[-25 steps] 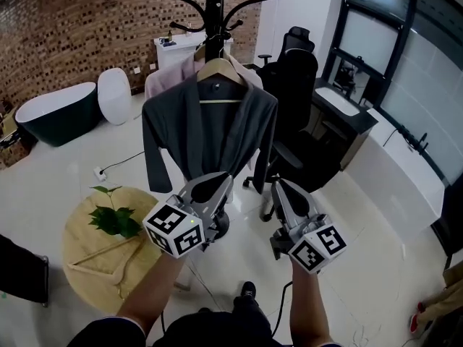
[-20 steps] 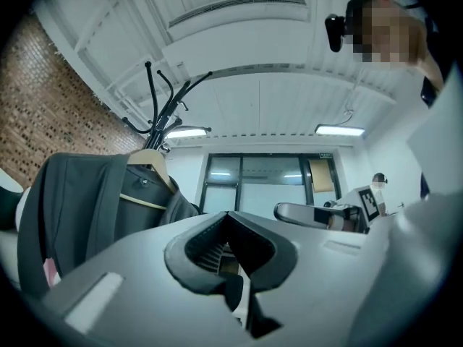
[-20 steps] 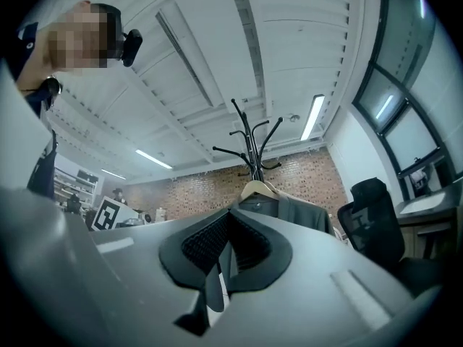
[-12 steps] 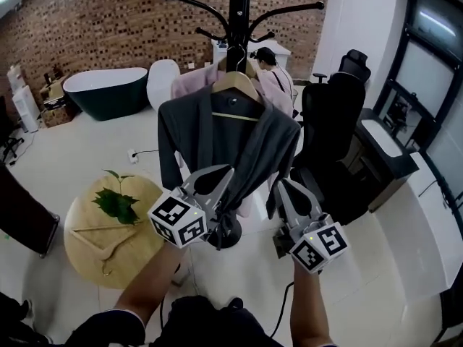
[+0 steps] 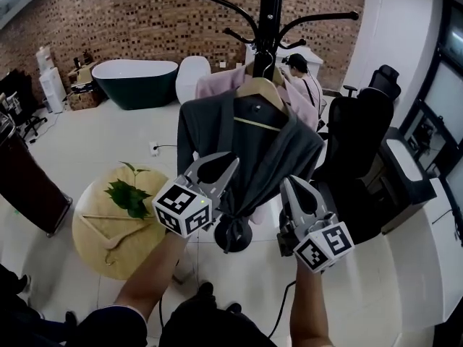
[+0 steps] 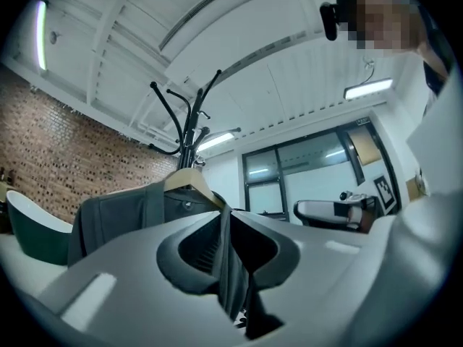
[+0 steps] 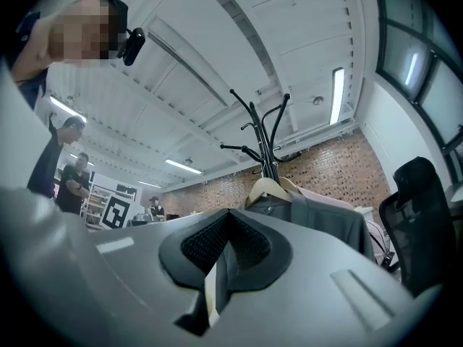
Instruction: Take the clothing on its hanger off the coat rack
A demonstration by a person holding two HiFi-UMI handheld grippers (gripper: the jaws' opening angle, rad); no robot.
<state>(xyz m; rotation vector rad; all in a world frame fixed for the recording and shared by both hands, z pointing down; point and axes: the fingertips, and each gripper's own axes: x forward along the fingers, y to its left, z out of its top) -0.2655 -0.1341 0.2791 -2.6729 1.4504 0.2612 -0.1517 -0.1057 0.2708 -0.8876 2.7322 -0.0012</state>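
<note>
Your left gripper (image 5: 230,163) is clenched on the lower front edge of the grey garment (image 5: 264,139). Its own view shows a fold of grey cloth (image 6: 231,266) running between the jaw tips, though those jaws have just been opening slightly. Your right gripper (image 5: 288,184) grips the same garment: in its own view the jaws meet on a strip of grey cloth (image 7: 217,266) with a pale edge beside it.

In the head view the garment hangs at 12 o'clock from your two grippers, on a wooden hanger (image 5: 258,87) whose hook sits against the pole of the black coat rack (image 5: 269,13). A pink garment (image 5: 217,82) hangs behind it on the same rack, showing at the grey one's 11 o'clock.

Your left gripper is at the garment's 7 o'clock and your right at its 5 o'clock, both pointing up toward it.

At 9 o'clock from your left gripper stands a round wooden table (image 5: 90,248) with a leafy plant (image 5: 130,197) and a spare hanger (image 5: 108,226) on it. A black office chair (image 5: 358,139) stands at 3 o'clock of the garment
</note>
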